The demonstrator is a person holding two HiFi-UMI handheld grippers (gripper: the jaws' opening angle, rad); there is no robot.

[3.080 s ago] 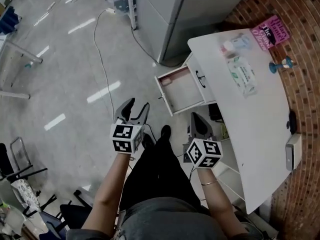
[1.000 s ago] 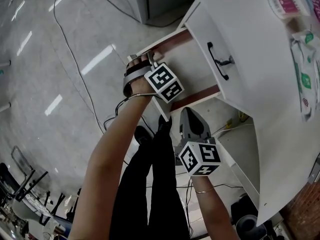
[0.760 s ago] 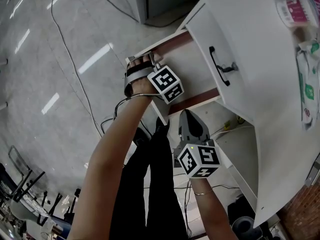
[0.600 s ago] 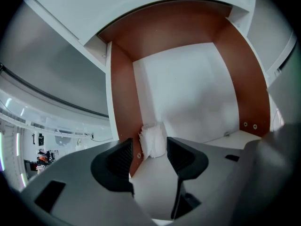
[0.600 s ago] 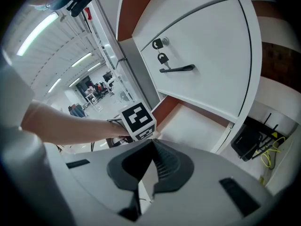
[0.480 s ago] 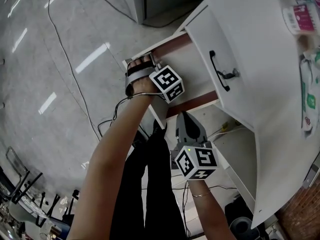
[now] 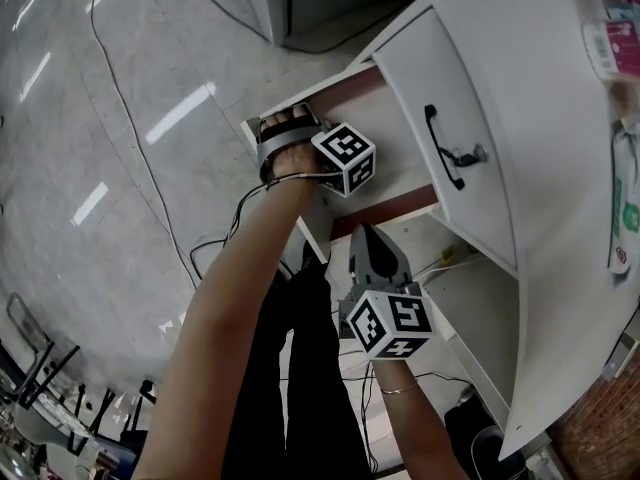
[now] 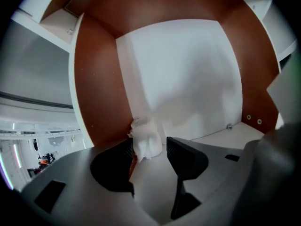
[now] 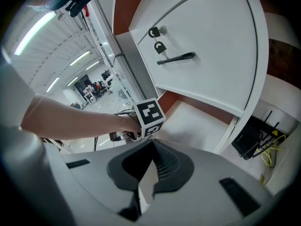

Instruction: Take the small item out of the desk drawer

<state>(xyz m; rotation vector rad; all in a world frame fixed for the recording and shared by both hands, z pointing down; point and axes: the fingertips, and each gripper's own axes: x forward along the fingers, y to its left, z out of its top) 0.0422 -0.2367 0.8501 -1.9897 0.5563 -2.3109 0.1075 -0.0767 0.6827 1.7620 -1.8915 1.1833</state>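
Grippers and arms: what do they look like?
Both are grey with dark ribbed jaws; the left gripper and right gripper each carry a white cube with black square markers. A black cable trails from the left one. Arms are sleeveless; a thin bracelet circles the right wrist.

The open white desk drawer [image 7: 405, 173] with reddish-brown inner walls [image 8: 96, 88] is uncovered from above, and most of its white floor [image 8: 188, 69] is left bare. One corner is taken up by the left gripper [image 8: 149, 147], between whose parted jaws a small crumpled white wad [image 8: 143, 134] lies against the brown side wall, and the rim there is crossed by the person's forearm [image 7: 250, 268]. Passage on the desk side is barred by a white front panel with a black handle [image 7: 440, 88].
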